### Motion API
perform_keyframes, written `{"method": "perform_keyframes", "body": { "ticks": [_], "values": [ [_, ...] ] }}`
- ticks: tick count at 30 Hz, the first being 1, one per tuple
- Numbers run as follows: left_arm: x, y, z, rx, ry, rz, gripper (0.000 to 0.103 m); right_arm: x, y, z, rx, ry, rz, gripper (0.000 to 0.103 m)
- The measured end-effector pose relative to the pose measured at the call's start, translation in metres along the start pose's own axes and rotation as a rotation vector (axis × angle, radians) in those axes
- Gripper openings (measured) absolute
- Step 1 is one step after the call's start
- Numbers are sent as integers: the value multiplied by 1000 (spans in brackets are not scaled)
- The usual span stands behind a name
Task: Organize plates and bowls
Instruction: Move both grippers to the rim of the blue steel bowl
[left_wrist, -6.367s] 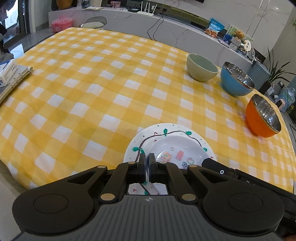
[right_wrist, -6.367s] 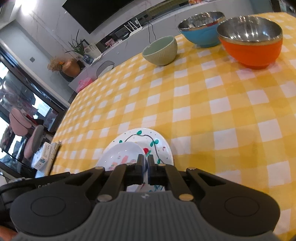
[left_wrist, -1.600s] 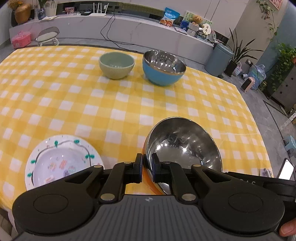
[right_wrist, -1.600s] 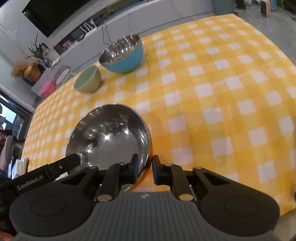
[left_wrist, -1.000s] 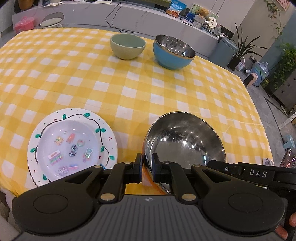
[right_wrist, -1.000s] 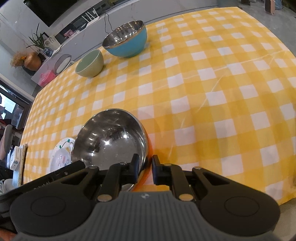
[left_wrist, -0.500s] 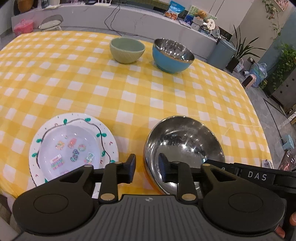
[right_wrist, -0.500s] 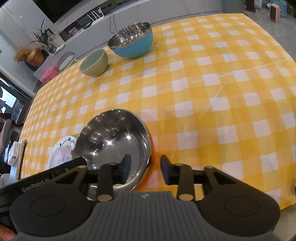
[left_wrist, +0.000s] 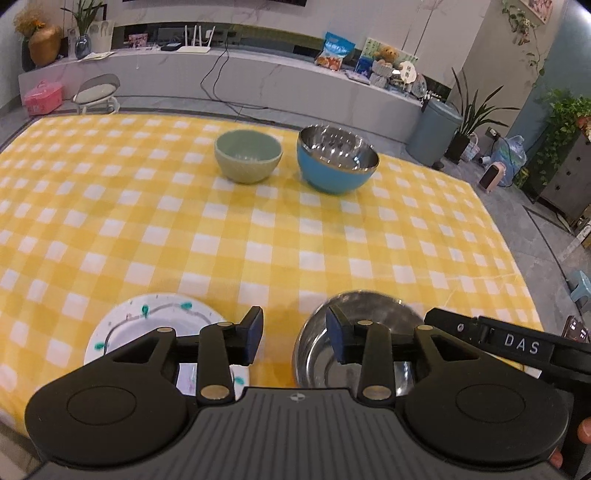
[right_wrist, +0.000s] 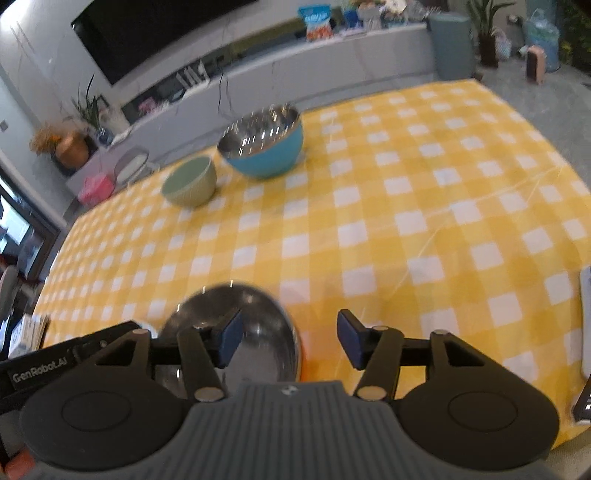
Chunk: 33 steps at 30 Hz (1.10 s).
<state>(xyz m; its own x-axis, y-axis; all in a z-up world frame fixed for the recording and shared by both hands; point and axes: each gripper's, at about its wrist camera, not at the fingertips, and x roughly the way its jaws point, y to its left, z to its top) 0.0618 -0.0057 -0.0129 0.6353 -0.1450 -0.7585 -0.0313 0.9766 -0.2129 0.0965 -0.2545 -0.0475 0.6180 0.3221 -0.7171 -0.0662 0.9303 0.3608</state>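
The orange steel-lined bowl (left_wrist: 369, 308) sits on the yellow checked tablecloth at the near edge, beside the white decorated plates (left_wrist: 147, 321). My left gripper (left_wrist: 294, 334) is open, lifted above the gap between plate and bowl. My right gripper (right_wrist: 288, 338) is open, its left finger over the bowl (right_wrist: 255, 314). A green bowl (left_wrist: 248, 155) and a blue steel-lined bowl (left_wrist: 337, 163) stand at the far side; both also show in the right wrist view: green bowl (right_wrist: 190, 181), blue bowl (right_wrist: 262, 140).
The yellow checked table (left_wrist: 258, 229) ends close behind the far bowls. A grey counter (left_wrist: 258, 85), a stool (left_wrist: 96, 92), a bin (left_wrist: 437, 129) and plants stand beyond. A white object (right_wrist: 585, 317) lies at the table's right edge.
Both grippers held the orange bowl's rim, set it down beside the plates, then opened and let go. They have now lifted and pulled back from it.
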Motion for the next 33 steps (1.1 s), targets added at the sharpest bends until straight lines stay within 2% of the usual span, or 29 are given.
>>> {"method": "perform_keyframes", "body": {
  "ticks": [8, 14, 24, 28, 33],
  "values": [
    [11, 3, 22, -15, -18, -57, 47, 12, 2, 21, 45, -76, -6, 57],
    [27, 4, 41, -5, -22, -68, 48, 33, 10, 43, 11, -108, -15, 62],
    [57, 6, 70, 5, -49, -78, 50, 69, 14, 72, -18, -131, -24, 62],
    [70, 8, 82, 7, -71, -89, 51, 87, 8, 91, 35, -140, 13, 62],
    [89, 10, 102, -20, -97, -119, 51, 110, 3, 114, 62, -146, -22, 61]
  ]
}}
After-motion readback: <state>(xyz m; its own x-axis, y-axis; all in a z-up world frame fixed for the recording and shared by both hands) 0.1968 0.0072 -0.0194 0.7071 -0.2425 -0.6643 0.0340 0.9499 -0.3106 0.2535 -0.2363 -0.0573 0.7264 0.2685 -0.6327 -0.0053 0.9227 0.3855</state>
